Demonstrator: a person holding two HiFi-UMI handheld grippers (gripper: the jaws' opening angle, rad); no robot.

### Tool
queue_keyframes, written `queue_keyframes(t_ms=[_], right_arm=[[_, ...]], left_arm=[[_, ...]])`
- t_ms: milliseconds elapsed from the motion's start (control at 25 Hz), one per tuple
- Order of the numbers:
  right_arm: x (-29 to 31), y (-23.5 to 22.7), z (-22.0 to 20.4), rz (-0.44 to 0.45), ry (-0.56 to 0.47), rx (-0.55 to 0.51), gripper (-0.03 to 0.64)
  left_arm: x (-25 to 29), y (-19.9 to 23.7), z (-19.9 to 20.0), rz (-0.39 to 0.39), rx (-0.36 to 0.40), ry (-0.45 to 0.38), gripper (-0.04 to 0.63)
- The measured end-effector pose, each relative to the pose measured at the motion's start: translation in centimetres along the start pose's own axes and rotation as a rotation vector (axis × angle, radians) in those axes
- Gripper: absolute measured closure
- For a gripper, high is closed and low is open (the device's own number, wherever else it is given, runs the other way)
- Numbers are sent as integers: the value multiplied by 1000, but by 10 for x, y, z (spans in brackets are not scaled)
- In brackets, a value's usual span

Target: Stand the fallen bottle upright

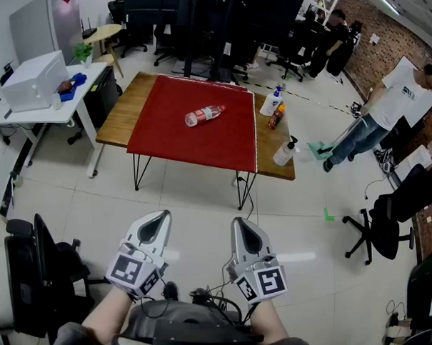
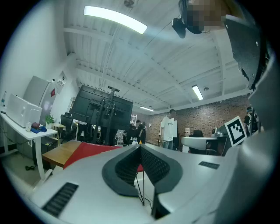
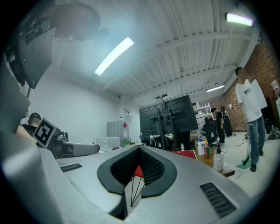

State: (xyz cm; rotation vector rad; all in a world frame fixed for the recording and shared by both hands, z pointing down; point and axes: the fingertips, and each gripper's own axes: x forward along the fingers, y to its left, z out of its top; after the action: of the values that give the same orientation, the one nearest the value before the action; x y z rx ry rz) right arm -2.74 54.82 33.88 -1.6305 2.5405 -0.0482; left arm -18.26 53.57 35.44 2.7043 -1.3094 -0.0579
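Clear plastic bottle with a red label [image 1: 204, 115] lies on its side near the middle of a red cloth [image 1: 193, 137], untouched. The cloth covers most of a wooden table on thin black legs [image 1: 120, 111]. On the bare wood strip at the table's right edge stand a white bottle with a blue cap [image 1: 272, 101], a small orange bottle [image 1: 276, 117] just beside it, and a clear pump bottle [image 1: 285, 152] nearer the front corner. Left gripper [image 1: 161, 218] and right gripper [image 1: 240, 224] are held side by side, level, over the pale tiled floor [image 1: 196, 198], well short of the table. Both have jaws clenched tip to tip, with nothing between them. A white desk with a white box on it [image 1: 33, 82] stands to the left, and a person in a white shirt [image 1: 391, 100] stands off to the right.
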Motion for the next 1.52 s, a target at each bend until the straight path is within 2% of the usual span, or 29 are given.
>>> queue_keyframes(t_ms=[320, 560, 840, 1200, 1520], right_arm=[[12, 19, -3, -38, -2, -2, 603], [23, 27, -6, -93, -13, -14, 603], [37, 33, -13, -108, 10, -24, 603], [64, 5, -24, -142, 6, -10, 603], [119, -54, -20, -140, -28, -17, 603]], left_arm=[[-12, 27, 3, -14, -10, -5, 568], [-16, 45, 6, -55, 0, -10, 568], [-14, 69, 7, -51, -20, -15, 568], [12, 90, -2, -50, -17, -3, 568], [69, 121, 3, 22, -7, -17, 566]])
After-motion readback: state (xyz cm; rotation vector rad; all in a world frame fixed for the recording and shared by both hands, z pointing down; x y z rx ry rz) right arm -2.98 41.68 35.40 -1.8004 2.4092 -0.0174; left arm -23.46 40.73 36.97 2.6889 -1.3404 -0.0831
